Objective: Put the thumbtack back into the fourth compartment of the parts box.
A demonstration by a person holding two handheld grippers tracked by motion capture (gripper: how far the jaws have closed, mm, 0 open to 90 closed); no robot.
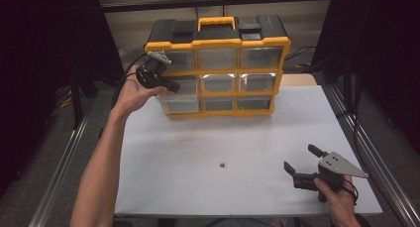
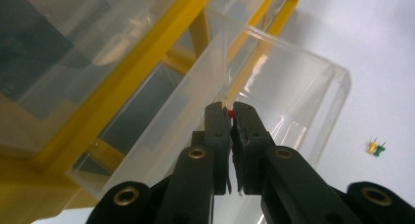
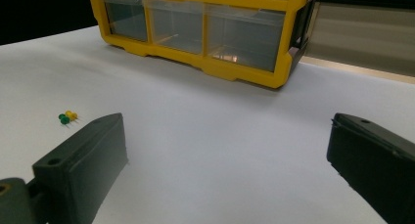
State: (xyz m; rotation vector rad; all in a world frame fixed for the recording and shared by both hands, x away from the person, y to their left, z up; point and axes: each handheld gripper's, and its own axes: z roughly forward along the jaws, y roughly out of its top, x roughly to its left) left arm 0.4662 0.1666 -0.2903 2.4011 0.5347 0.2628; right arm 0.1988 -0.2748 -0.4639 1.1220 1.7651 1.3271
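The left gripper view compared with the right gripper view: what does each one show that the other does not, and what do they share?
The left gripper view alone shows the left gripper shut on a small red thing over a pulled-out clear drawer. The right gripper view alone shows the right gripper with its jaws wide apart above the white table, and three closed drawers in a row. Both show the yellow organiser and the green and yellow pushpins.
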